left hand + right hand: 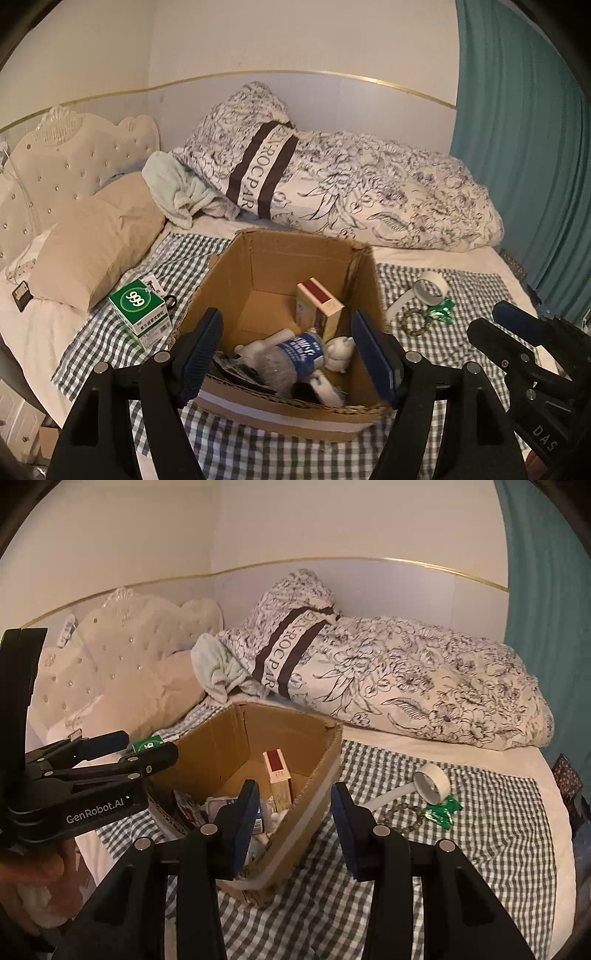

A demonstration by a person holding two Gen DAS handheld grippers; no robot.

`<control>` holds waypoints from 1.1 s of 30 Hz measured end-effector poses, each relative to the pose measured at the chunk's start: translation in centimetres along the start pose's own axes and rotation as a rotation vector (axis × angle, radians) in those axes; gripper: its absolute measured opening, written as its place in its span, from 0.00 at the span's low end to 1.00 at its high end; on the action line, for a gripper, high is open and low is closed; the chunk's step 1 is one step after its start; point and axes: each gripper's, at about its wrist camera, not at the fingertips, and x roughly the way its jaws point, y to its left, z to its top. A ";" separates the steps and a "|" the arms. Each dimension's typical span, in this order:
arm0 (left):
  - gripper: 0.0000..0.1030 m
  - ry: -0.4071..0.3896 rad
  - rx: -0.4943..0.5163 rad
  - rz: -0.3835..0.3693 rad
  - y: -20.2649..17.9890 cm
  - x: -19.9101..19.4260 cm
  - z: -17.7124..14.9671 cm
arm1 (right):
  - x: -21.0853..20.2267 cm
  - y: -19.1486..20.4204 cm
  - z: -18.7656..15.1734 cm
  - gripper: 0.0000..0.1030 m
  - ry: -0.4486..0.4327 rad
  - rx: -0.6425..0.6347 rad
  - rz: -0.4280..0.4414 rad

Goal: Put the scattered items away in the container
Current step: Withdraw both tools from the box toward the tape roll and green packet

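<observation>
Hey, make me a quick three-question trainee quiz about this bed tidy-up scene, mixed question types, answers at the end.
1. True or false: the green 999 box is already inside the cardboard box.
2. Which lies right of the cardboard box on the checked cloth? A) white tape roll B) scissors C) mug
3. Fill in: both the left gripper and right gripper are ____ and hold nothing.

Key: 1 false, it sits outside on the left. 2 A. 3 open.
</observation>
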 end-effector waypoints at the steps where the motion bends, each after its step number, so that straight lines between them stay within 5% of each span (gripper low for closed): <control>1: 0.74 -0.007 -0.001 -0.002 -0.3 -0.5 0.0 | -0.7 -0.2 0.0 0.44 -0.008 0.003 -0.005; 13: 0.85 -0.071 -0.006 -0.019 -3.9 -5.6 0.3 | -7.4 -2.5 0.0 0.56 -0.072 0.013 -0.067; 25: 0.98 -0.115 0.014 -0.029 -7.9 -9.1 0.8 | -12.8 -5.9 0.1 0.91 -0.115 0.034 -0.132; 33: 1.00 -0.120 0.036 -0.060 -10.2 -9.9 0.9 | -15.1 -7.9 0.0 1.00 -0.151 0.043 -0.178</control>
